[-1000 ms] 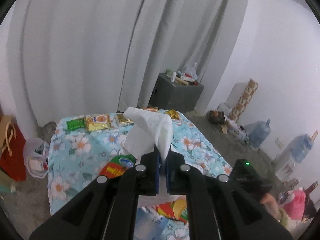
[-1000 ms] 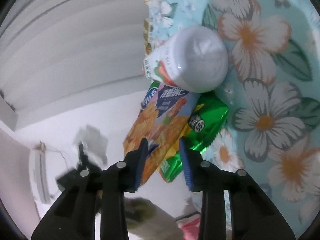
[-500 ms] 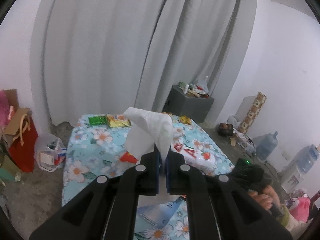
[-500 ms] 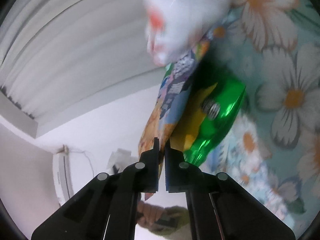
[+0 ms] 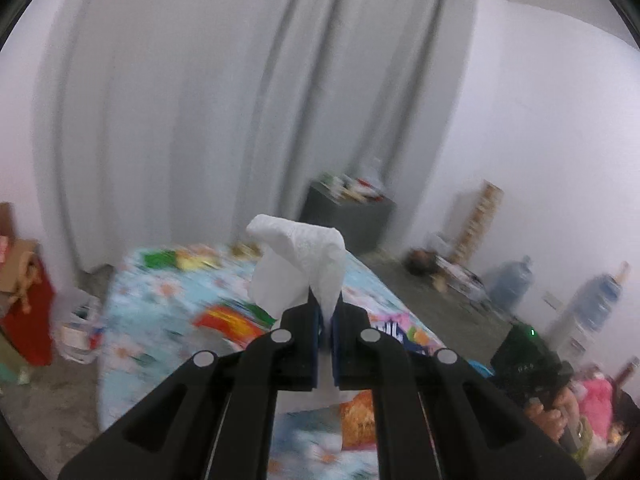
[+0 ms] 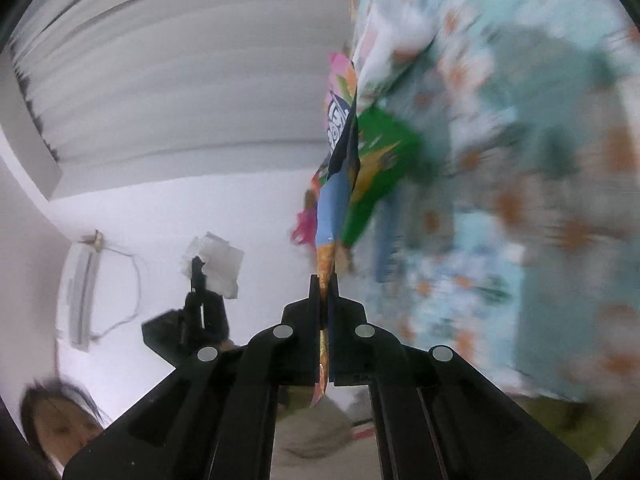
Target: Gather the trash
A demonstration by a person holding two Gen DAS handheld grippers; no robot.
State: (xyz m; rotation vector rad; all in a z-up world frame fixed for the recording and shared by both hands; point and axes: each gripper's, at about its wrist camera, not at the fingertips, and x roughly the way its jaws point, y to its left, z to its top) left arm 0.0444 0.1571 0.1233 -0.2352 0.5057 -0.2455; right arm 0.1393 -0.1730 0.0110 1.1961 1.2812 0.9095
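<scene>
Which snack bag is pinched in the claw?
The blue-and-orange snack bag, clamped edge-on in the right claw. The green bag behind it is not held.

Wrappers [image 5: 230, 320] on table [image 5: 132, 344]; cabinet [image 5: 348, 220] behind table.

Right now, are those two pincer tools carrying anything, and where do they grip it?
Yes. The left gripper pinches a white tissue by its lower end. The right gripper clamps a flat snack wrapper by its orange bottom edge.
</scene>
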